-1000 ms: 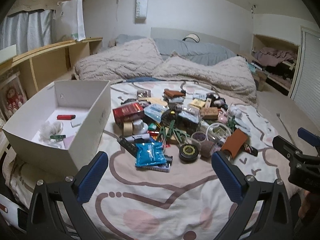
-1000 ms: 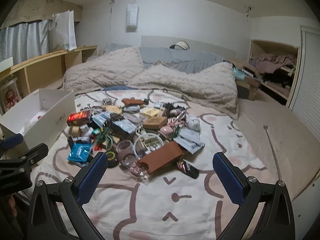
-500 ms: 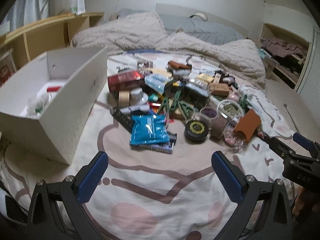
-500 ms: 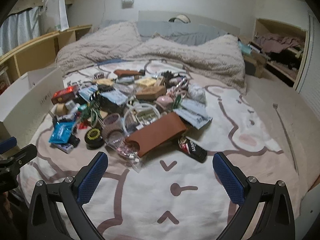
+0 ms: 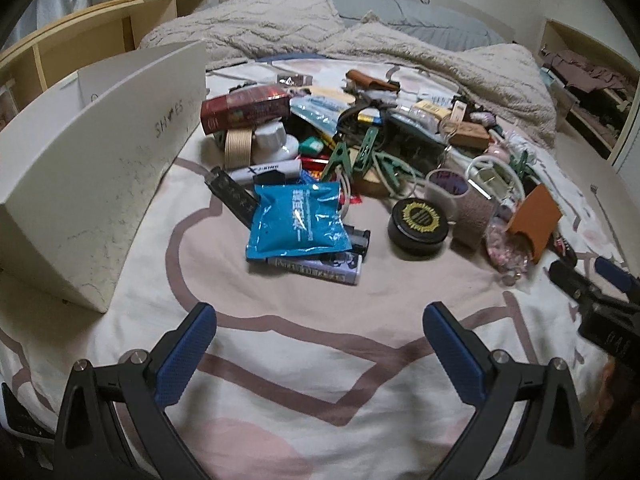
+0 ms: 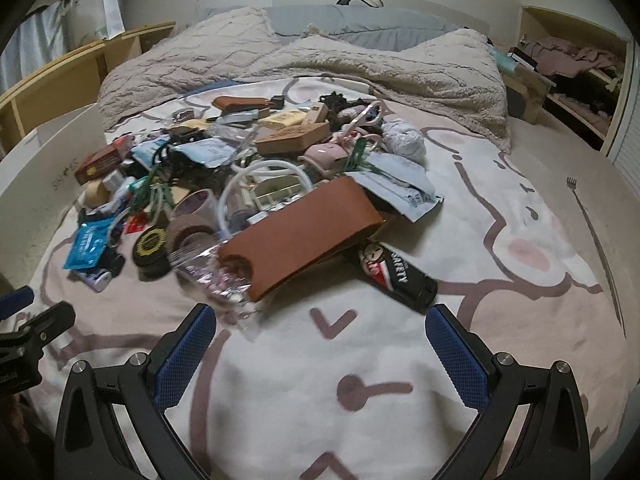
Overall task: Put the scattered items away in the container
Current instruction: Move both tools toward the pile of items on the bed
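Clutter heaped mid-bed on patterned bedspread (image 5: 320,360); white container (image 5: 100,168) at left edge, touching nothing in pile, interior not visible from either view.

Left gripper (image 5: 320,344): spread wide, empty, low over bedspread, aimed at near-left fringe of pile. Directly ahead: blue foil packet (image 5: 298,220), lying across purple tube (image 5: 316,270) and dark flat bar (image 5: 232,196). Black round tin (image 5: 418,222) just right of packet.

Right gripper (image 6: 320,344): spread wide, empty, aimed at near-right fringe. Directly ahead: brown sleeve (image 6: 300,236), propped on other items, with clear bag of pink beads (image 6: 216,276) at open lower end. Black tube marked SAFETY (image 6: 396,276) just right of sleeve, partly tucked beneath.

Judged step: approach for first picks; pile largely unsorted.

Hazards:
- Soft bedding under packet: downward press likely to sink items, giving shallow bite and slip.
- Slick foil on packet: pinch at inflated middle prone to squirt-out; edge pinch preferable.
- Stacked layers: lift of packet may drag tube or bar along, then drop short of container.
- Sleeve lift may spill or scatter bead bag.
- Green clips (image 5: 352,160) and white cord (image 6: 264,176) tangled mid-pile: pull on one likely to tow neighbours.
- Container wall tall on near side: low carry risks collision with rim.
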A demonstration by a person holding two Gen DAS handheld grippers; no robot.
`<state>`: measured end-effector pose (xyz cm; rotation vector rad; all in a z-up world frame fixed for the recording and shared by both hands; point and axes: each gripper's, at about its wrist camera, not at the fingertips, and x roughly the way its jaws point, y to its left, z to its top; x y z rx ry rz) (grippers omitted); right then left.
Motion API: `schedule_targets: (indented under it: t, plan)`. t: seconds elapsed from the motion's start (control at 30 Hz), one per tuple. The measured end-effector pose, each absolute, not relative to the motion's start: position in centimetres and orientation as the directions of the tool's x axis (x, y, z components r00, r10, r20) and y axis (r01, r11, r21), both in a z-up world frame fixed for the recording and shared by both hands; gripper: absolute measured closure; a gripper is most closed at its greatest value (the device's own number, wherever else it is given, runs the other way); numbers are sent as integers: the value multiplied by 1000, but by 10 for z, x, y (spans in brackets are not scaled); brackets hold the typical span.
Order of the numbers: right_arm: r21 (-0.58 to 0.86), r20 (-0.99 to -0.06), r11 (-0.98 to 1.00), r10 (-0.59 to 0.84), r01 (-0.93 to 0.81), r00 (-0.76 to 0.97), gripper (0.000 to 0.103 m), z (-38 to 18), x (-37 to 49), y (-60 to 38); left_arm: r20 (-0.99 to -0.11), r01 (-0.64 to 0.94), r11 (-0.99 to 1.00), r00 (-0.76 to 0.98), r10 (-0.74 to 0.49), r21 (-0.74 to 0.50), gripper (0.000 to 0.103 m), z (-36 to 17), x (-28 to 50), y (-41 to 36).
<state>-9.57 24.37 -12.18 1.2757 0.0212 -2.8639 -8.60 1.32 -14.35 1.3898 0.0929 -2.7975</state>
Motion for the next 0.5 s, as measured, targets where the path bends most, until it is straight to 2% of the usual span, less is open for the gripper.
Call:
schedule_targets:
  t: [0.2,0.33,0.5]
  plan:
    - [-30,-744,-999,39,-26,-667,0,-126,-111,261,-822,68,-997,-569,-7,-39,0,-163,-89,8]
    - [-98,-761,-994,102,-42,-640,0,-132,-122,272,-820,62,-998,-573,-17,-22,0,-168,-88,9]
    - [-200,-733,-980,164,-22,-661,0,-141,-131,281,-836,72,-997,-549,-7,-39,0,-174,-91,6]
